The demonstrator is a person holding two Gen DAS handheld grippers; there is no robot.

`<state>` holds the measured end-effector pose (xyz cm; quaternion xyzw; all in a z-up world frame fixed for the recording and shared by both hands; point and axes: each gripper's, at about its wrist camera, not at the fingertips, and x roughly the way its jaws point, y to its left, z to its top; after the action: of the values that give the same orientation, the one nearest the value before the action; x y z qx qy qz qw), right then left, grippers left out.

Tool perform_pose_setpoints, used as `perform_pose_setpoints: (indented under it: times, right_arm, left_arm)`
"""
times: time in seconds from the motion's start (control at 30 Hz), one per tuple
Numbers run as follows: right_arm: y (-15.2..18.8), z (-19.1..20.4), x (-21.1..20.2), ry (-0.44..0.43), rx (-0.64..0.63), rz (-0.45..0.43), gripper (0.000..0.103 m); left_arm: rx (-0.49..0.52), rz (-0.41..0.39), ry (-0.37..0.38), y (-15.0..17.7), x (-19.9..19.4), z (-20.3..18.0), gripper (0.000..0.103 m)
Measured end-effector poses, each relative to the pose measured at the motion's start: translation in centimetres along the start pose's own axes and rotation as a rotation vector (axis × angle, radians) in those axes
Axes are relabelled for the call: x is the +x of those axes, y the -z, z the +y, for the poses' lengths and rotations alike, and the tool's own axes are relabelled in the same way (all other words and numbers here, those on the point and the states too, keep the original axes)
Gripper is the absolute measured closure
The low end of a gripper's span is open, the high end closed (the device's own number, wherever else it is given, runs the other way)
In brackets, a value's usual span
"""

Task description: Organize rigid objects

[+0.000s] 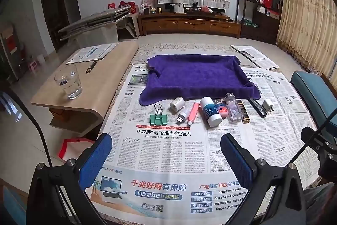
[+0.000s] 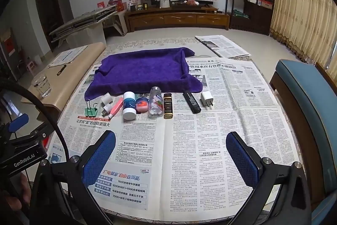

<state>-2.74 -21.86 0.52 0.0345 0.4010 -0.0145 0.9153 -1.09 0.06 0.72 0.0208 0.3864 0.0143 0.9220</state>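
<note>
A row of small objects lies on newspaper in front of a purple cloth-lined tray (image 1: 198, 75) (image 2: 143, 69): a green binder clip (image 1: 158, 117) (image 2: 91, 111), a white cylinder (image 1: 177, 103), a USB stick (image 1: 182, 116), a pink tube (image 1: 193, 113), a blue-and-white bottle (image 1: 210, 111) (image 2: 129, 105), a pink jar (image 2: 142, 105), a clear bottle (image 1: 232, 107) (image 2: 155, 104), a dark gold-capped bottle (image 2: 167, 105), a black bar (image 2: 191, 101) and a white charger (image 1: 268, 104) (image 2: 207, 99). My left gripper (image 1: 166, 159) and right gripper (image 2: 170, 159) are open and empty, short of the row.
A low wooden table (image 1: 101, 69) at the left holds a glass of water (image 1: 68, 82), a pen (image 1: 91, 66) and papers. A blue-cushioned chair (image 2: 303, 102) stands at the right. A folded newspaper (image 2: 221, 45) lies beyond the tray.
</note>
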Motion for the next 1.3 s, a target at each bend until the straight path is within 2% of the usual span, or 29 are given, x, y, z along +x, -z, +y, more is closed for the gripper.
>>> perform_pose_setpoints:
  times: [1.3]
  right_arm:
    - [0.02,0.14,0.17,0.008,0.006,0.006,0.0]
  left_arm:
    - [-0.014,0.007,-0.01,0.28,0.23,0.5,0.0]
